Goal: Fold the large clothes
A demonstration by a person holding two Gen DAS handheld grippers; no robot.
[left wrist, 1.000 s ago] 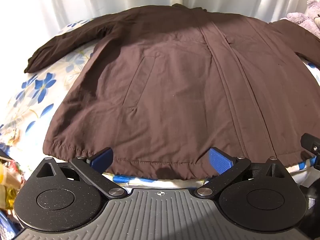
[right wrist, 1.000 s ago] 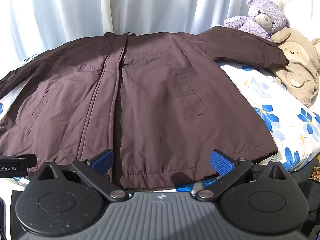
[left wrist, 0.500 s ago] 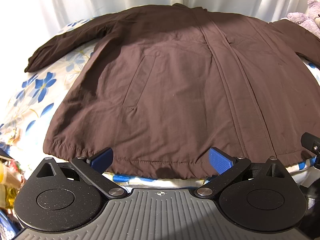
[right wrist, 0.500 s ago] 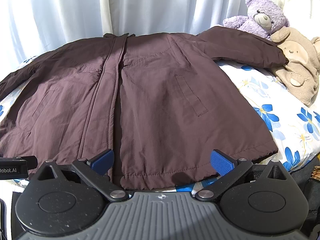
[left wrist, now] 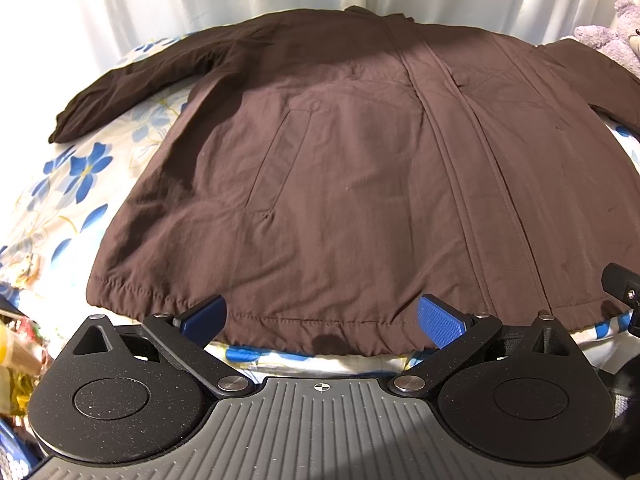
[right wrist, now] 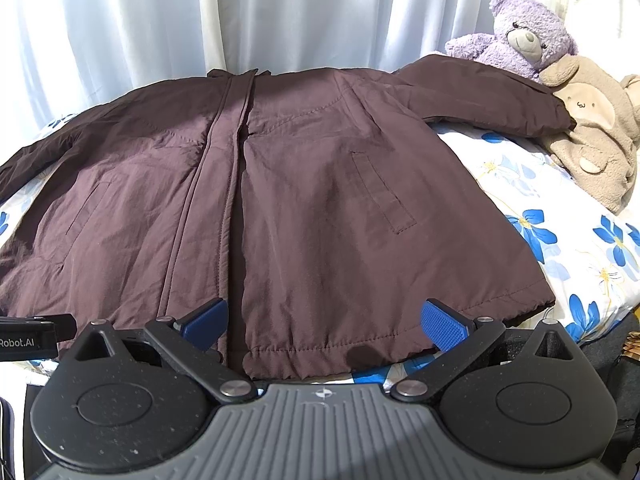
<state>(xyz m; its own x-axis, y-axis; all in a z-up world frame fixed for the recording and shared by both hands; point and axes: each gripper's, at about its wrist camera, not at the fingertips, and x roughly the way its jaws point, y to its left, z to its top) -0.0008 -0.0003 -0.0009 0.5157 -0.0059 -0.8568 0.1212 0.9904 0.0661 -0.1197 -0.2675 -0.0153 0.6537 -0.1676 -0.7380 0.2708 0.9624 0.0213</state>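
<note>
One dark brown jacket (left wrist: pixel 360 184) lies spread flat, front up, on a bed covered by a white sheet with blue flower print (left wrist: pixel 76 176). It fills the middle of both views, with the collar toward the top of the frame and the gathered, stitched hem along the bottom. The fabric is thin, matte and lightly wrinkled. One covered placket runs down the centre, with two slanted welt pockets, one on each side, and two sleeves reaching out toward the left and right edges.

The left tool (left wrist: pixel 322 316) sits at the bottom centre of its view, its two blue ribbed pads spread wide over the hem, gripping nothing. The right tool (right wrist: pixel 324 318) is likewise spread, empty, over the hem.

In the upper right of the right view are two plush toys: a fuzzy purple teddy bear (right wrist: pixel 520 36) and a beige fleece animal (right wrist: pixel 596 128). Pleated white curtains (right wrist: pixel 200 16) hang behind.
</note>
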